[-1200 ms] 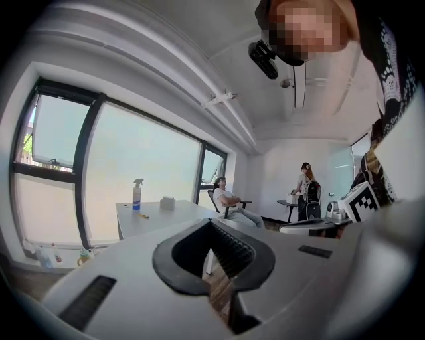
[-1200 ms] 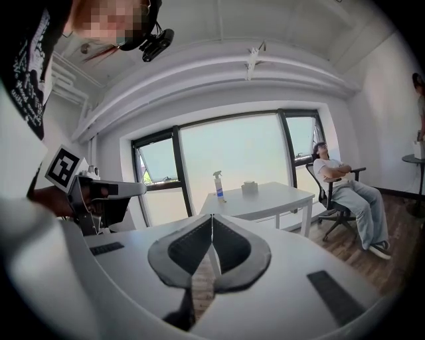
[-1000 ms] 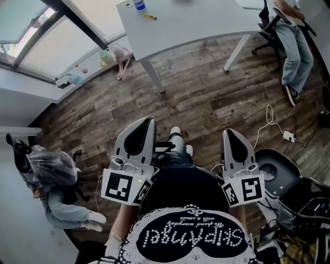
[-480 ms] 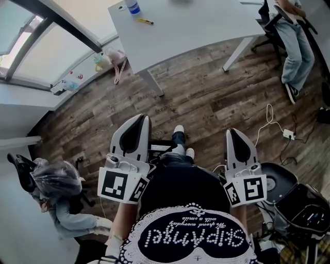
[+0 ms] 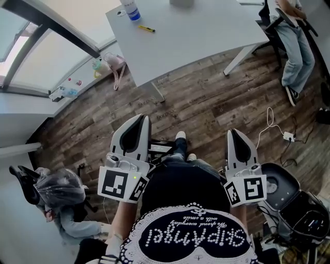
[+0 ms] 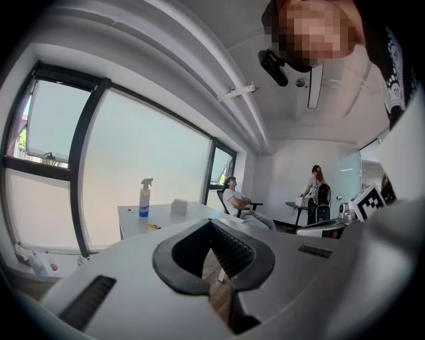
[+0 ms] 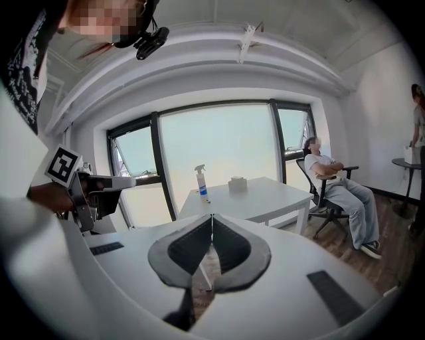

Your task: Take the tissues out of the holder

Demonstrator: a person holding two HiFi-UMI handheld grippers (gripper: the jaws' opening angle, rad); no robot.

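The white tissue holder (image 7: 237, 184) stands on the white table (image 7: 265, 199) across the room, next to a blue-and-white spray bottle (image 7: 200, 180). The left gripper view shows the holder (image 6: 178, 206) and bottle (image 6: 144, 198) just as far off. In the head view only the holder's lower edge (image 5: 180, 2) shows at the top of the picture. My left gripper (image 5: 141, 119) and right gripper (image 5: 232, 133) are held in front of my body over the wooden floor, far from the table (image 5: 196, 31). Both are shut and hold nothing.
A person sits in an office chair (image 5: 291, 46) to the right of the table. A yellow item (image 5: 147, 28) lies near the bottle (image 5: 131, 7). An open black case (image 5: 296, 206) and a cable with plug (image 5: 286, 135) lie on the floor at right. A plastic-covered chair (image 5: 56, 188) stands at left.
The table has come further into the head view and sits lower in the picture. Both grippers keep their place in front of my body and stay shut.
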